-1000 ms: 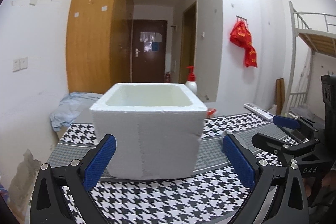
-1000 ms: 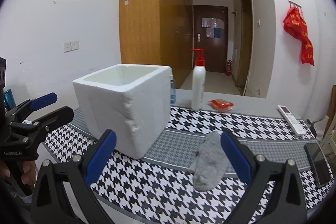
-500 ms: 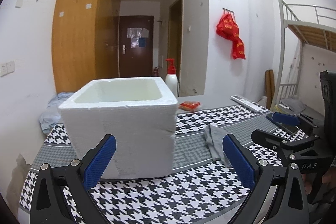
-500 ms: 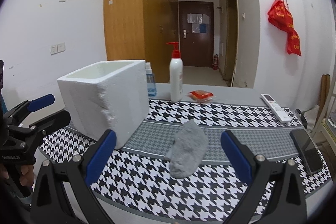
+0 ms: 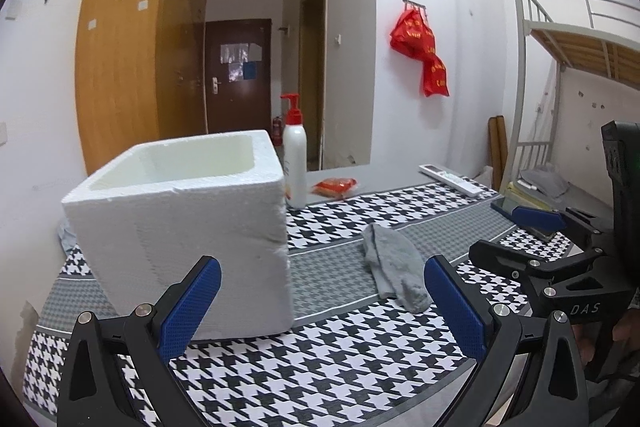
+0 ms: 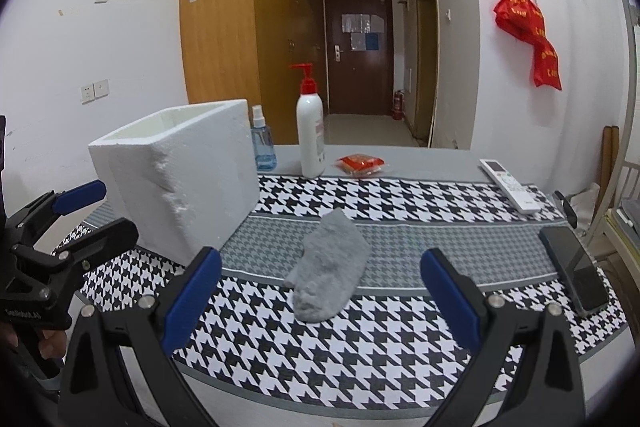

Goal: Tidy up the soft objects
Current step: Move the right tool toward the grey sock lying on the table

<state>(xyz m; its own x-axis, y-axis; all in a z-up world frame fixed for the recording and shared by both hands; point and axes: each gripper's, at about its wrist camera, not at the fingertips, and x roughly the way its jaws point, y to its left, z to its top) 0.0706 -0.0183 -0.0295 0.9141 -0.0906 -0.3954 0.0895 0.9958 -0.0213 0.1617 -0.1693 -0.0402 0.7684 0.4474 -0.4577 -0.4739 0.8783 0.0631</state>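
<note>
The gray sock (image 6: pixel 329 263) lies dead ahead of the right hand-held gripper (image 6: pixel 320 291) — nearer it, long axis running away; both hand-held grippers gape empty.

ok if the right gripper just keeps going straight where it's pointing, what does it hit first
Most likely the crumpled grey sock on the houndstooth tablecloth: it lies between the open right gripper's blue fingers, just ahead. Depth is unclear, so the gripper could pass above it.
</note>
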